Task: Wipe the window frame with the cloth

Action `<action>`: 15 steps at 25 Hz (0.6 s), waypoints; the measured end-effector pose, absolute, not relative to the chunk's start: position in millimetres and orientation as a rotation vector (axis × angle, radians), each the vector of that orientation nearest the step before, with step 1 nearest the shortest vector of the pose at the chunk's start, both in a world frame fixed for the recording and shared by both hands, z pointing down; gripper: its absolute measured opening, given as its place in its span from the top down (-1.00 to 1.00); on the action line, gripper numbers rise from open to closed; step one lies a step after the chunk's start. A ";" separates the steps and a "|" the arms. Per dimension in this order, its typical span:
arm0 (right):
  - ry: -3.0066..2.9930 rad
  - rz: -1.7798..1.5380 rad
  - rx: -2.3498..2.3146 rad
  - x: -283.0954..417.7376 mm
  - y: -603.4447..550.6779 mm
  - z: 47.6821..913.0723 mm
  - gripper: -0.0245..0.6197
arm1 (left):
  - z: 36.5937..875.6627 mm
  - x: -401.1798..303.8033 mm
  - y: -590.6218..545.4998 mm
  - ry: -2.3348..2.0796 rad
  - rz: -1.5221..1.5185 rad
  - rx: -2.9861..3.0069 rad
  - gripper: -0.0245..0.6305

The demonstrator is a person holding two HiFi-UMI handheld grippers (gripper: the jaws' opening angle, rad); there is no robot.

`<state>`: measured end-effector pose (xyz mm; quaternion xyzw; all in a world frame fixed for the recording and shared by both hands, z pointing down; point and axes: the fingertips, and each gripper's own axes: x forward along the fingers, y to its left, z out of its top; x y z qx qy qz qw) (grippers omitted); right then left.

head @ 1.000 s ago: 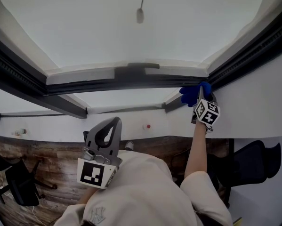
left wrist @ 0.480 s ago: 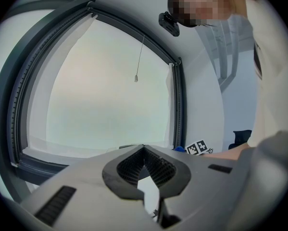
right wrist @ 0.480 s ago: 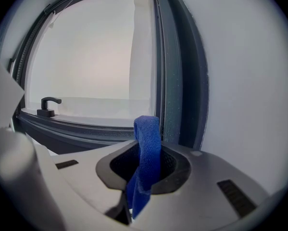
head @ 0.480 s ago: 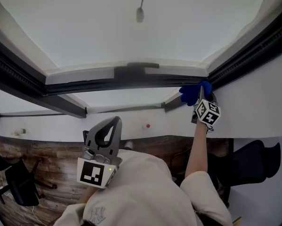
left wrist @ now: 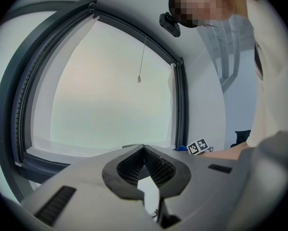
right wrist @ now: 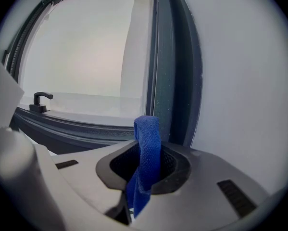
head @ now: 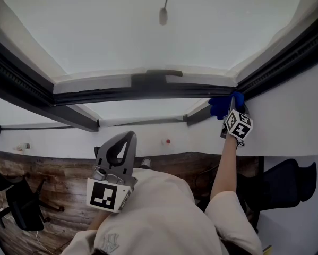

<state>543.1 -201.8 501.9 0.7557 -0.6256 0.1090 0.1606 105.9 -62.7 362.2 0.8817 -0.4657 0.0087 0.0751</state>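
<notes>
Right tool (right wrist: 144,146) pinches the blue cloth (right wrist: 147,143) at the window frame's (head: 148,92) lower right corner. Wiping looks barely begun there, with the rest of the frame probably left. Left tool (left wrist: 144,150) is pressed together, empty, idle at chest.

blue cloth (right wrist: 146,148), dark grey window frame (head: 148,93), pale white wall (right wrist: 240,81)

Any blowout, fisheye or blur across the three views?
Head view: backlit glass washed out and featureless, window frame dark, its straight edges bowed. Left gripper view: strong fisheye, black vignette corners. Right gripper view: same vignette; cloth in focus.
</notes>
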 end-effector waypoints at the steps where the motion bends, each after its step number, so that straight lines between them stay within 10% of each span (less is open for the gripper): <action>1: -1.790 0.313 2.155 543.4 -201.8 501.9 0.74 | 362.5 104.8 -62.3 -1.399 0.026 2.643 0.90; 15: -1.830 0.326 2.174 542.0 -201.6 502.8 0.74 | 362.9 102.5 -61.0 -1.409 0.016 2.632 0.90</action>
